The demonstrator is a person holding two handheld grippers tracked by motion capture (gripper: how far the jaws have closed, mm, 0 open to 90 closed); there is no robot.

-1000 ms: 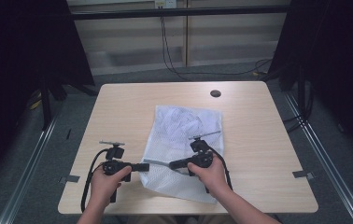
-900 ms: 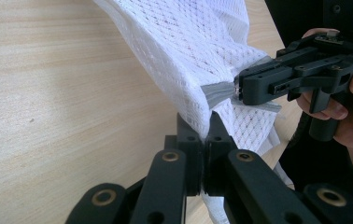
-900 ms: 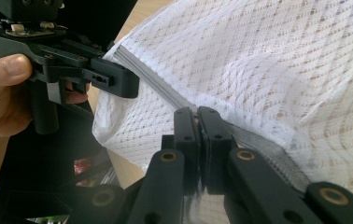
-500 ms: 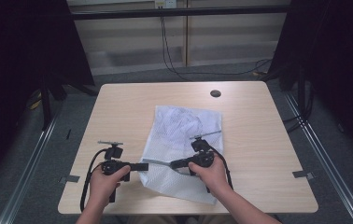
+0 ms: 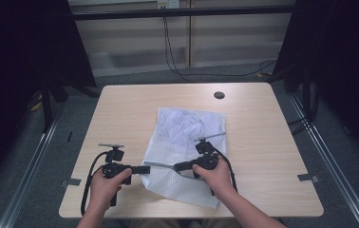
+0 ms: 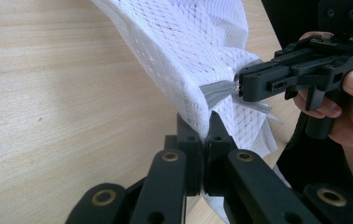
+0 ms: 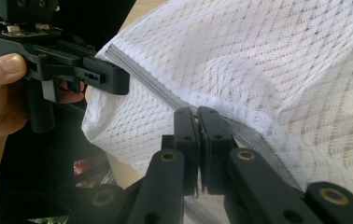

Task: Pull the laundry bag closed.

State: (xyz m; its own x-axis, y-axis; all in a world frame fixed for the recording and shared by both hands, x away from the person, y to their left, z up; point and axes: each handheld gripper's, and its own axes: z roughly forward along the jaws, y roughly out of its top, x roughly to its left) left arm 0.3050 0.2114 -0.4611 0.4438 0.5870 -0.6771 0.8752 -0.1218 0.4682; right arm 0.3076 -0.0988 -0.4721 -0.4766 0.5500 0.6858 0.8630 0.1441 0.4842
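White mesh bag [image 5: 187, 152] lies on the wooden table [image 5: 272, 142], near side, a bit right of centre, its near left part lifted off the top. Both hands work it from the front edge.

High view: left gripper [image 5: 145, 169] points right w/ tips at the bag's left edge; right gripper [image 5: 178, 166] points left, tips over the bag, a grey strip running between the two. From up there I can't tell how the jaws stand. It does give the layout: small dark round spot [image 5: 219, 95] at the far edge of the table, cables on the floor behind.

Left gripper view fills that in: left gripper [image 6: 207, 135] has jaws pressed together, clamped on a fold of mesh at the bag's edge. Opposite it the right gripper [image 6: 238, 86] is closed on the grey zip band [image 6: 216, 91], which bunches at its tip.

Right gripper view: right gripper [image 7: 197, 122] w/ jaws together, pinching the grey band [image 7: 249, 133] where it runs along the mesh; left gripper [image 7: 123, 81] farther off, at the bag's edge. Band looks taut here.

Vs a second ago: hands and bag sit much the same; right hand perhaps a touch nearer the front edge, too slight to be sure.
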